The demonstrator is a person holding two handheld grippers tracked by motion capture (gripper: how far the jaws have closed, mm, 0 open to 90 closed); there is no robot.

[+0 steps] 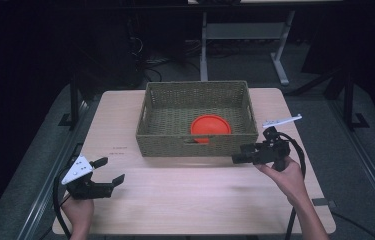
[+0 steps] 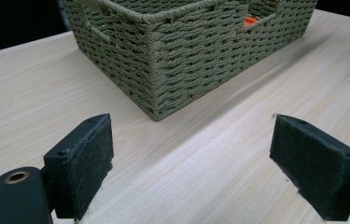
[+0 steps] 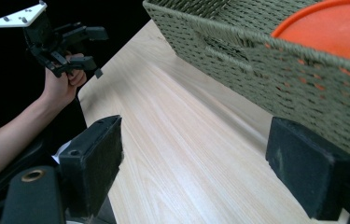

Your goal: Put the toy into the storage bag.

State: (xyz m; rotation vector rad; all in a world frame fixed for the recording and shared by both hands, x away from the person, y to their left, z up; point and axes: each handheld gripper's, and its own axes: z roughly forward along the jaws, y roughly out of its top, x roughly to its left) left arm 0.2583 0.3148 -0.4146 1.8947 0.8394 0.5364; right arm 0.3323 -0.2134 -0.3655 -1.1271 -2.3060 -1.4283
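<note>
High view: at the left near corner of the table [image 1: 175, 200], the left gripper [image 1: 107, 172] is held in a hand [image 1: 77, 212] low over the wood, its jaws spread wide with nothing between them. In the left gripper view the two black pads [image 2: 86, 158] stand far apart over bare tabletop, pointing at a near corner of the basket [image 2: 186, 51].

In the middle, toward the far side, sits the woven basket [image 1: 195, 145]. An orange plate [image 1: 210, 127] lies inside it, at the right part of the floor, leaning against the near wall.

To the right, the right gripper [image 1: 242, 155] is held just beside the basket's near right corner, above the table. In the right gripper view its jaws gape wide and empty, with the basket wall [image 3: 275, 60] and the plate [image 3: 336, 28] just ahead to one side.
</note>
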